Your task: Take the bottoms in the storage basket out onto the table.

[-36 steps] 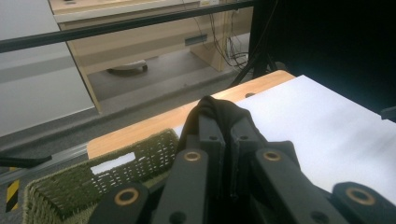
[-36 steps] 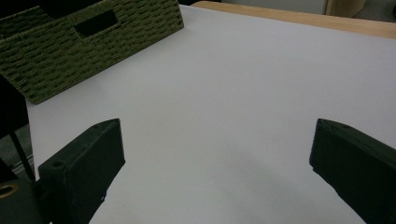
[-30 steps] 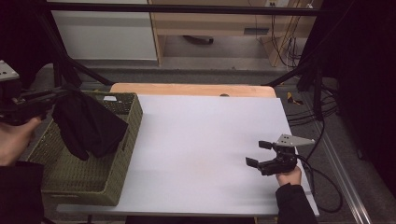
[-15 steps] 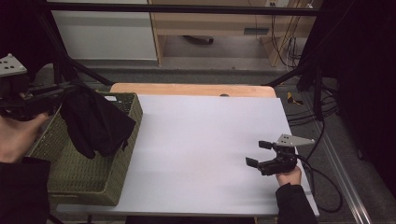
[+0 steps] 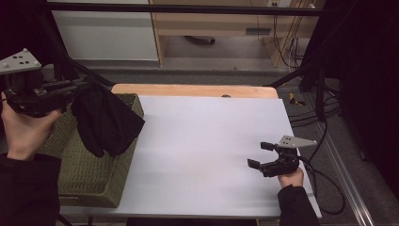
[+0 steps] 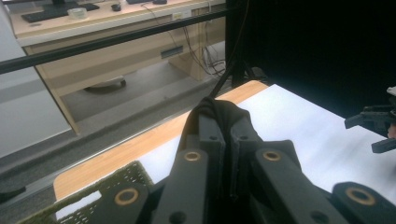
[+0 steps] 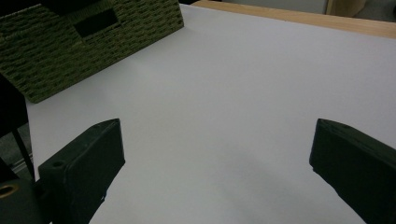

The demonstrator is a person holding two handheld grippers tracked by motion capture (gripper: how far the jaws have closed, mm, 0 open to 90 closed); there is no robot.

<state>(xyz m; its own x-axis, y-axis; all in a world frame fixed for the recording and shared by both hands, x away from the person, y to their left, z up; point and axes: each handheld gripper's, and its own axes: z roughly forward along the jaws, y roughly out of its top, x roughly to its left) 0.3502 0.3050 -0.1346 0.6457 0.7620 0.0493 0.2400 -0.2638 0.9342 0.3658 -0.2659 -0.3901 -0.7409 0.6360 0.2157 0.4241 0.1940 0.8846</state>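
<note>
My left gripper is held up at the far left, above a green woven basket. It is shut on a black cloth that hangs from it and drapes over the basket's right rim. In the left gripper view the jaws stand together with the black cloth bunched between and over them. My right gripper rests low over the white table at the front right, open with nothing between its jaws.
The basket takes up the table's left side. A wooden strip runs along the table's far edge, with a black frame bar and a cabinet beyond. A cable trails off the right edge.
The left gripper has risen and carried the black cloth up and a little to the right, so more of it hangs over the basket's rim. The right gripper has stayed still.
</note>
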